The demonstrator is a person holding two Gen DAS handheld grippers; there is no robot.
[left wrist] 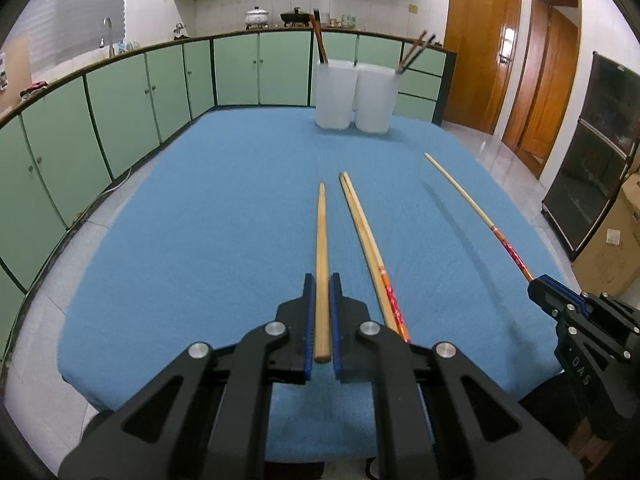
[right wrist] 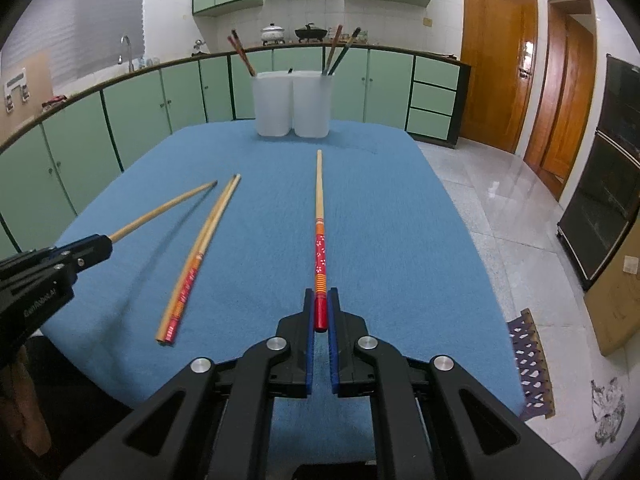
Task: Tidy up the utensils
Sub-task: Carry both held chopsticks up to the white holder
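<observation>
Surroundings: two white holders [right wrist: 292,104] standing side by side at the far end of the blue-clothed counter [right wrist: 380,208], dark chopsticks leaning out of them; green cabinets [right wrist: 132,112] running behind.
In the way: a pair of chopsticks [right wrist: 196,262] lying loose on the cloth between the two grippers, touching neither.
Left gripper [left wrist: 322,280]: pinching a plain wooden chopstick [left wrist: 321,236] by its thick end, tip pointing toward the holders, shaft hanging clear of the cloth.
Right gripper [right wrist: 320,294]: clamping the red end of a patterned chopstick [right wrist: 319,216], pale tip aiming at the holders.
Position: both held chopsticks sitting well short of the holders.
</observation>
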